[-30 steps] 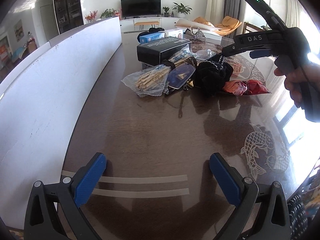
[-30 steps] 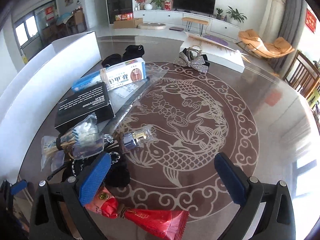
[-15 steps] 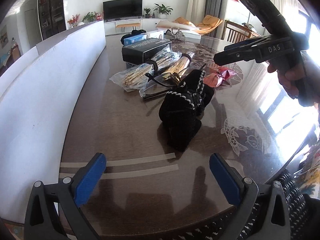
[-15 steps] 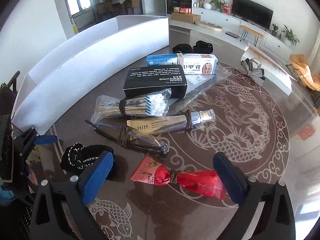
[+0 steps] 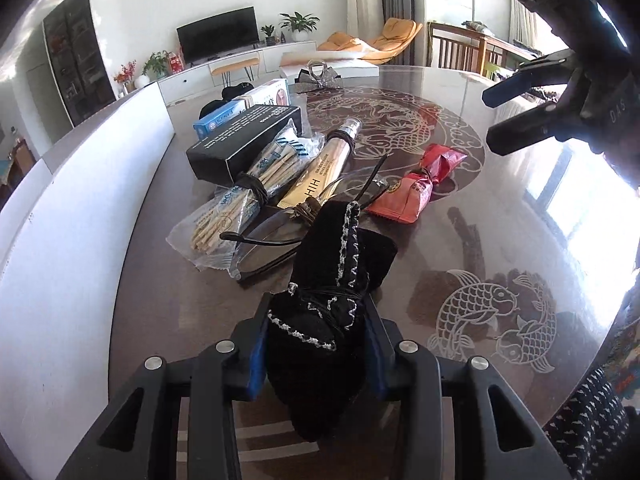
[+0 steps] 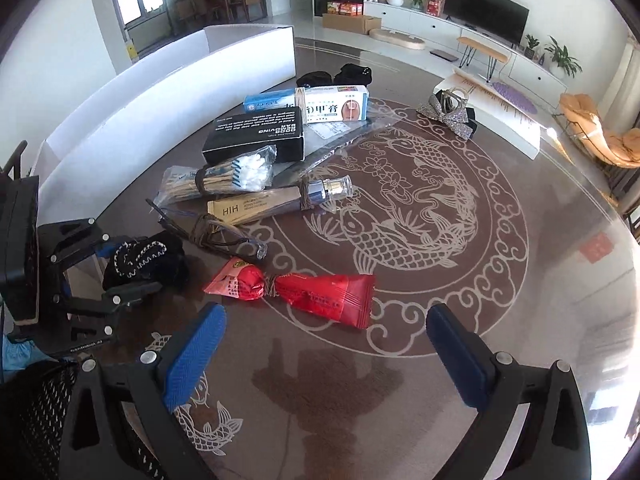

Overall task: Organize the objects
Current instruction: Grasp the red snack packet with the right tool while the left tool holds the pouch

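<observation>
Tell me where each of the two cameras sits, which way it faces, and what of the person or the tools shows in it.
Left wrist: sits on the left tongs, looking down along them across the table; their jaws are closing around a black knitted pouch; the right tongs show upper right.
Right wrist: sits on the right tongs, open and empty, facing the table's fish pattern; the left tongs show at left.
Shared: the pouch, red snack packet, cotton swab bundle and black box.
</observation>
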A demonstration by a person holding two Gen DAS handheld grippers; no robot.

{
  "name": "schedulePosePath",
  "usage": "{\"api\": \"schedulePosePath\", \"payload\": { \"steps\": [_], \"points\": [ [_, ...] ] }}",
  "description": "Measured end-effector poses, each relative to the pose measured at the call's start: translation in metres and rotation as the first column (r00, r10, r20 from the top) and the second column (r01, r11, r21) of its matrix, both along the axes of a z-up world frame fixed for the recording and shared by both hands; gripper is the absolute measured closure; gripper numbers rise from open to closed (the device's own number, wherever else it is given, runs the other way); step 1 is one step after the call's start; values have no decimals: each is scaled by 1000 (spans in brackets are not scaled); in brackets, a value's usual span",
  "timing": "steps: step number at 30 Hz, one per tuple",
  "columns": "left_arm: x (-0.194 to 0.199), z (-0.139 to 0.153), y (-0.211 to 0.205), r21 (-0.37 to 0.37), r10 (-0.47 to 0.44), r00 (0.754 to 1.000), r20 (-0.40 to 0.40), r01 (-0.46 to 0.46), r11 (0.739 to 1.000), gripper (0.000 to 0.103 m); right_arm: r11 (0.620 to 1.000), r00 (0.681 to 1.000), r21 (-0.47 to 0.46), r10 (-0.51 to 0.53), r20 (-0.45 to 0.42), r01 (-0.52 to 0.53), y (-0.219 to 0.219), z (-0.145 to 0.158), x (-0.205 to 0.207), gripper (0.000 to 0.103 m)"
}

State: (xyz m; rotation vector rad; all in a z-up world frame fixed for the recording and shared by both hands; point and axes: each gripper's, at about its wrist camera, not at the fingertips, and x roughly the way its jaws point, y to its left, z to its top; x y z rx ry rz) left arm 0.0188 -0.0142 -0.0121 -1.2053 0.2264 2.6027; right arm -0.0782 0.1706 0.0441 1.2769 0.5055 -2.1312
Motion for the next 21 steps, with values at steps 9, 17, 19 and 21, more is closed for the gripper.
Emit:
{"api": "schedulePosePath", "payload": {
  "steps": [9,17,19,21],
  "points": [
    [39,8,-43,242,19,996,86,-40,969,64,912,941,235,312,133,-336,-66,-43,-4,10],
    [48,21,-53,293,28,997,72,-48,955,64,907,904,198,305,299,-372,-80,-58,-8,63],
    [50,22,-52,296,31,997,68,-49,954,64,901,904,217,304,303,-375,-79,-57,5,73],
    [49,24,-50,283,40,997,63,-57,957,63,907,916,231,282,287,-352,-77,-56,16,78]
  ]
}}
